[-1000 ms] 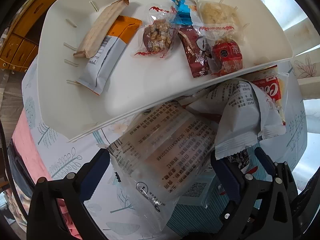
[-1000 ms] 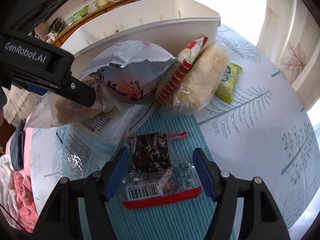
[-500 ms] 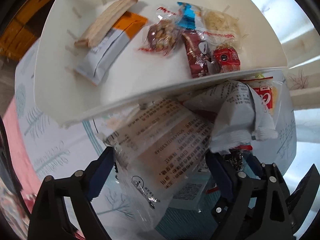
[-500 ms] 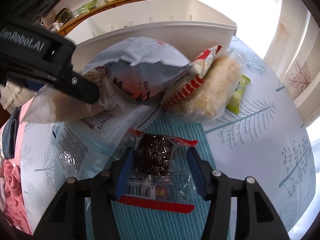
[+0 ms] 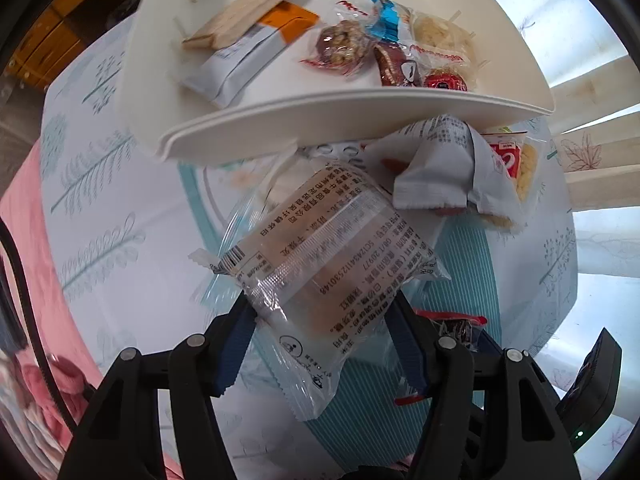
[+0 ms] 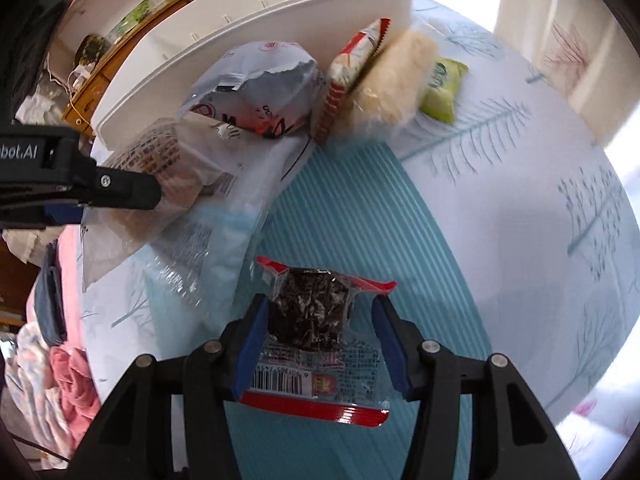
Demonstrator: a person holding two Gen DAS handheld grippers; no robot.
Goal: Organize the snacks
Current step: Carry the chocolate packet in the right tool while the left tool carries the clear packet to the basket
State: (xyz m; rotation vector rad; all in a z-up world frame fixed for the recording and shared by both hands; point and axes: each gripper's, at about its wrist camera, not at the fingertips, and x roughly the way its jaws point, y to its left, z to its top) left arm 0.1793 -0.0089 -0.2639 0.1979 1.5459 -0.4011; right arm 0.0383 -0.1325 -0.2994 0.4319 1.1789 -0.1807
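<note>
Clear packet: a see-through wrapper point(image 5: 320, 276) printed with black text and a barcode, a pale brown bar inside, sits lifted between the blue pads of the left gripper point(image 5: 320, 340), just below the rim of the white bin.
Left gripper: jaws closing on the clear packet, both pads already pressed against its sides.
Dark snack: a small clear pack with red edges point(image 6: 310, 316), holding a dark crumbly block, lies on the teal striped panel of the tablecloth point(image 6: 520, 216) between the fingers of the right gripper point(image 6: 320, 340).
Right gripper: left pad touching the dark block, right pad at the wrapper's edge; whether it truly clamps cannot be told.
White bin: the bin point(image 5: 352, 116) holds an orange-and-white bar, a tan wafer pack, a nut cluster, a blue-ended pack and red sweets.
Beside the bin: a torn white bag point(image 6: 256, 88), a red-and-white pack point(image 6: 352, 76), a pale puffed-rice cake point(image 6: 392, 84) and a green sachet point(image 6: 442, 90) lie against its outer wall.
</note>
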